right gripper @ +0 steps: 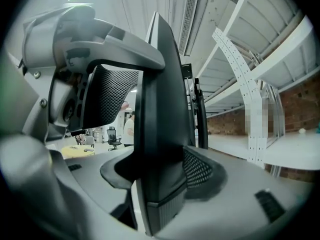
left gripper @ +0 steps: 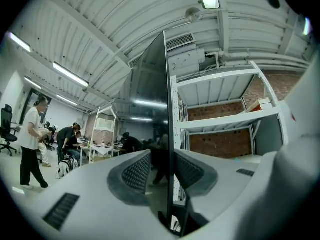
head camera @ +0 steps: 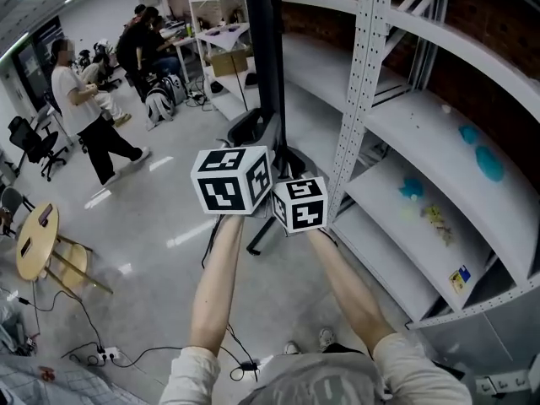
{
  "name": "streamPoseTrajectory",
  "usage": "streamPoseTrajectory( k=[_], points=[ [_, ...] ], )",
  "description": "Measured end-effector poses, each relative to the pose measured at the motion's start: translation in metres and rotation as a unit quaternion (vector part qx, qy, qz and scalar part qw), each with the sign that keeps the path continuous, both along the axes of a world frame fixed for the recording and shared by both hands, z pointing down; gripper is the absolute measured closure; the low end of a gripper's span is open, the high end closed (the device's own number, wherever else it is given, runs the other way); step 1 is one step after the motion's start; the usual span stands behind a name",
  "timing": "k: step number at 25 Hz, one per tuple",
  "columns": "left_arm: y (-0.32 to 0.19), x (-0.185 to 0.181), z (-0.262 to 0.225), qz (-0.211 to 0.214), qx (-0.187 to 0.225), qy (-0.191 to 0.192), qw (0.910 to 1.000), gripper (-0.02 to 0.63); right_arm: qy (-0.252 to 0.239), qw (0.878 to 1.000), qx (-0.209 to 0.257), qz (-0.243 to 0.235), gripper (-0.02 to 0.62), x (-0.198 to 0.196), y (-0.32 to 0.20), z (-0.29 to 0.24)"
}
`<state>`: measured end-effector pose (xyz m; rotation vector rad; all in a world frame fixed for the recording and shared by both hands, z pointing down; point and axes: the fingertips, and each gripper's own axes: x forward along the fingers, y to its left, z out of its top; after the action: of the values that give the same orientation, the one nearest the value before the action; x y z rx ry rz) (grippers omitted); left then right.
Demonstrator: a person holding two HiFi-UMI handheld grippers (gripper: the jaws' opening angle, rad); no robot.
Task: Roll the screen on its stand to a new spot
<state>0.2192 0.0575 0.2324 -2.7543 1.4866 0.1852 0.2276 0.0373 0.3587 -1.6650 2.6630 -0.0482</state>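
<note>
Head view looks down on the screen [head camera: 257,40], a dark panel seen edge-on that stands upright on its stand [head camera: 260,229] on the grey floor [head camera: 169,218], just beside a white shelving rack [head camera: 363,74]. Both bare forearms reach forward to it, and the grippers' marker cubes [head camera: 232,180] sit side by side against its lower part, covering the jaws from this angle. Left gripper view has the screen's thin edge running straight up between the jaws of the left gripper [left gripper: 162,173]. The jaws stand partly closed, and the mesh pads [left gripper: 137,171] sit on either side of the panel. One meets the bezel side and the other appears to press the glossy face, though reflections there make the exact contact line hard to read. Right gripper view shows the right gripper [right gripper: 160,176] clamped on the thicker lower body of the screen. The casing fills the gap between its jaws, one mesh pad lies flush against it, and the other is hidden behind it. The left gripper also shows in that view, higher on the same panel with its pad against the edge. Farther out, a person [head camera: 80,108] in a white top walks across the floor, and a round wooden stool [head camera: 38,241] stands well apart from the screen.
</note>
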Motion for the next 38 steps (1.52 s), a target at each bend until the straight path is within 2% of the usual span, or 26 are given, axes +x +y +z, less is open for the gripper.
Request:
streamPoseTrajectory(
  k=[4,10,15,21,30,38],
  points=[
    [-0.003,-0.027,0.007,-0.017,-0.002,0.0,0.9998,0.466,-0.001,1.0,-0.005,-0.005,0.337,-0.026,-0.002,0.01],
    [0.005,-0.058,-0.001,-0.028,0.002,0.003,0.9996,0.477,0.002,1.0,0.008,-0.014,0.33,-0.057,0.004,-0.002],
    [0.01,-0.064,0.002,-0.028,-0.002,-0.005,0.9996,0.485,0.0,1.0,0.001,-0.012,0.33,-0.064,0.01,0.002],
    [0.036,-0.069,0.0,-0.02,0.001,0.008,0.9998,0.486,0.0,1.0,0.007,-0.012,0.33,-0.068,0.036,-0.001],
    [0.084,-0.044,0.0,-0.006,0.01,0.033,0.9994,0.485,-0.007,1.0,0.016,-0.025,0.331,-0.044,0.083,-0.003],
    [0.143,-0.004,-0.001,0.003,0.013,0.043,0.999,0.485,-0.007,0.999,0.02,-0.034,0.333,-0.001,0.141,-0.005]
  ],
)
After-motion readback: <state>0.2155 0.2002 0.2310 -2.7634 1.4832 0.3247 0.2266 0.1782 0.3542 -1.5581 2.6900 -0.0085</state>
